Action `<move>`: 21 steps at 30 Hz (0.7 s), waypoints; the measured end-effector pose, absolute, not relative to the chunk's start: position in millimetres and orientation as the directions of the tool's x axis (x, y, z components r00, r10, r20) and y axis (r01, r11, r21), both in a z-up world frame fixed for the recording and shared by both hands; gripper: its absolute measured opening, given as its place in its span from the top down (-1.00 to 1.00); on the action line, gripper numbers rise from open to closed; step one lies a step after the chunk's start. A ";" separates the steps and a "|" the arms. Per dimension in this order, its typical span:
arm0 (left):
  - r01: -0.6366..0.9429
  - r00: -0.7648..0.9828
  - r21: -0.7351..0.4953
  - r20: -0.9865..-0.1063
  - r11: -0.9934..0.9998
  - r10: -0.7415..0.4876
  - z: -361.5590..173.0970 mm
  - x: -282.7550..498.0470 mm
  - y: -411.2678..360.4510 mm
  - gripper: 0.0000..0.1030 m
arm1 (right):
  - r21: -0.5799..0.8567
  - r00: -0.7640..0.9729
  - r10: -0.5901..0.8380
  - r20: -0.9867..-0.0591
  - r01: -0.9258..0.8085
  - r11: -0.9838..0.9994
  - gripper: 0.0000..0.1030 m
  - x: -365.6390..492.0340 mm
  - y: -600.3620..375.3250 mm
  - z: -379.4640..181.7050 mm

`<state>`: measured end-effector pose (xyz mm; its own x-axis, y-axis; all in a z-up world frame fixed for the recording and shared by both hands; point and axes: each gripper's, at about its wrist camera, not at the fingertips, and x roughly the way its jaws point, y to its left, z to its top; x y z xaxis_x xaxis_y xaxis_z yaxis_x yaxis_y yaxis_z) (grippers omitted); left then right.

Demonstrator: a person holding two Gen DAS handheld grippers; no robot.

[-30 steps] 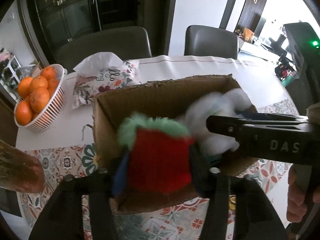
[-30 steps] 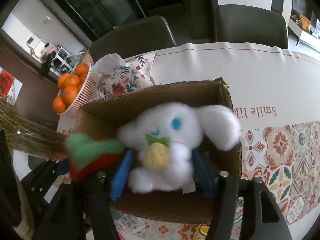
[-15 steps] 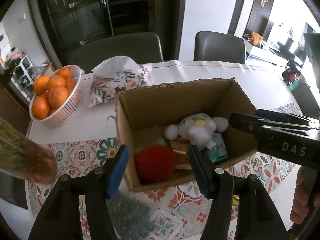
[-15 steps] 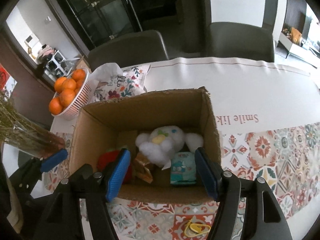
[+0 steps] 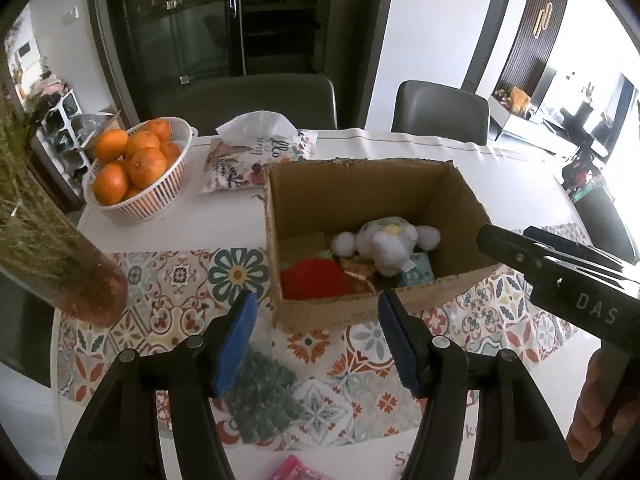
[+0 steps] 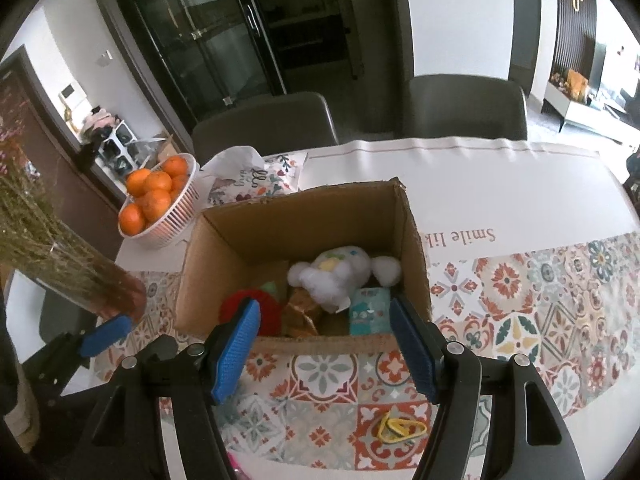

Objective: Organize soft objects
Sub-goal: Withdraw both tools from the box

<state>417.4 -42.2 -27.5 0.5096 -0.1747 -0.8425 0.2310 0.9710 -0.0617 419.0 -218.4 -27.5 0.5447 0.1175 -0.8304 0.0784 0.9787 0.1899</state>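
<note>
An open cardboard box (image 5: 352,184) (image 6: 312,216) stands on the patterned tablecloth. Inside lie a white plush bunny (image 5: 386,242) (image 6: 340,272), a red plush with green top (image 5: 314,280) (image 6: 240,304), a teal packet (image 5: 416,272) (image 6: 368,310) and a brown item (image 6: 302,312). My left gripper (image 5: 316,340) is open and empty, pulled back in front of the box. My right gripper (image 6: 324,344) is open and empty, also in front of the box; its side shows at the right in the left wrist view (image 5: 560,276).
A white basket of oranges (image 5: 136,168) (image 6: 160,200) and a floral tissue pouch (image 5: 256,152) (image 6: 248,180) sit behind the box. A vase of dried stems (image 5: 52,248) (image 6: 72,272) stands at the left. Yellow rubber bands (image 6: 400,426) and a pink item (image 5: 296,470) lie near the front edge.
Both grippers let go of their plush toys, which dropped into the box. Both grippers then opened and drew back and upward from the box.
</note>
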 end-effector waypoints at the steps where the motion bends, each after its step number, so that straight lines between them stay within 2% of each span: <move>1: 0.227 0.515 -0.057 -0.840 0.972 -0.170 -25.3 412.8 -40.1 -0.22 | 0.185 0.550 0.113 -0.828 0.077 0.980 -0.33 414.5 -216.7 -24.7; 8: 0.200 0.508 -0.043 -0.849 0.979 -0.141 -22.7 389.4 -27.5 -0.25 | 0.181 0.550 0.114 -0.828 0.070 0.981 -0.33 390.8 -206.0 -18.0; 16: 0.139 0.472 -0.139 -0.861 0.981 -0.189 -39.7 359.1 -8.6 -0.29 | 0.198 0.540 0.118 -0.833 0.094 0.976 -0.33 358.3 -197.3 -24.3; 21: 0.114 0.457 -0.149 -0.870 0.982 -0.185 -49.4 342.6 -3.1 -0.29 | 0.194 0.544 0.093 -0.834 0.131 0.972 -0.33 337.1 -195.0 -30.8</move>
<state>342.6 -3.1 -49.4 0.4567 -0.1846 -0.8703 0.1136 0.9823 -0.1488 337.1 -195.0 -30.8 0.5438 0.0934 -0.8340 0.1312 0.9721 0.1944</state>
